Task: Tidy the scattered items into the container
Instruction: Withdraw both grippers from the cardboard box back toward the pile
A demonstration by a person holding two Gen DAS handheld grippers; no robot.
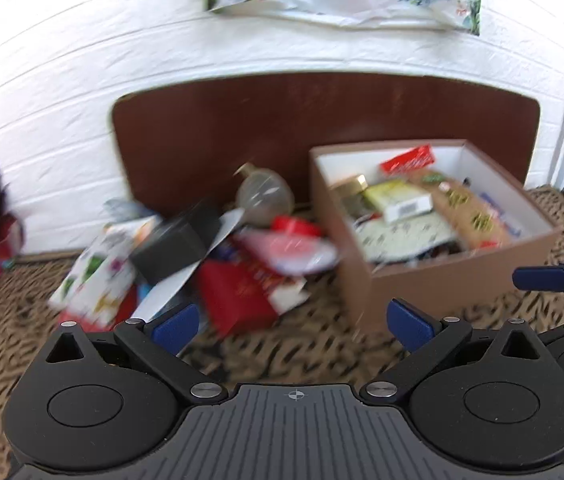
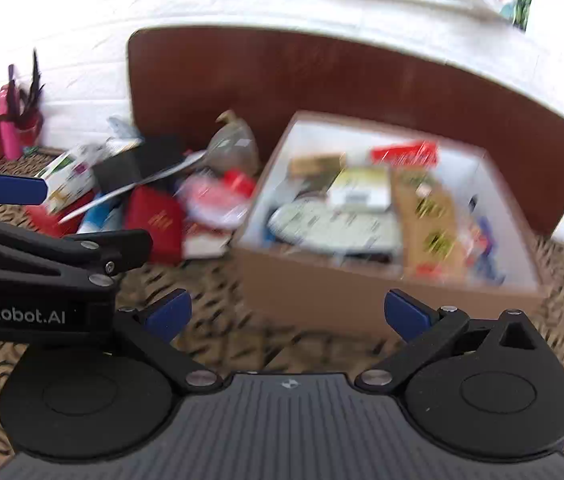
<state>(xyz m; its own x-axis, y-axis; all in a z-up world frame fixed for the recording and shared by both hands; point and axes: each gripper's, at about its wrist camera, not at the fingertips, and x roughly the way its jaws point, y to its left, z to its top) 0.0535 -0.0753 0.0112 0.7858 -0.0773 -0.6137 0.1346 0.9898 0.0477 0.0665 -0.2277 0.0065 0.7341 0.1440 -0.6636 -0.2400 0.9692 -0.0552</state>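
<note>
We find both tools empty and spread wide. The left tool (image 1: 295, 322) has nothing between its blue pads, and the same holds for the right tool (image 2: 285, 316). We judge this a stance between picks: jaws set wide so either tool can take a bulky item from the heap.

The box (image 1: 433, 284) sits ahead and right of the left tool, and directly ahead of the right tool, on the patterned surface (image 1: 313, 344). Its open top faces up and it already holds several packets, so we judge the task partly done. It stands against a brown board (image 1: 321, 120) leaning on the wall, which would stop it sliding back.

The heap (image 1: 186, 256) of loose items lies ahead and left of the left tool, just left of the box and touching its near corner. A dark carton (image 1: 174, 240) tops it; a red pouch (image 1: 234, 292) lies nearest the tool. A clear bottle (image 1: 264, 194) stands behind. Both views are blurred; finer labels cannot be read.
</note>
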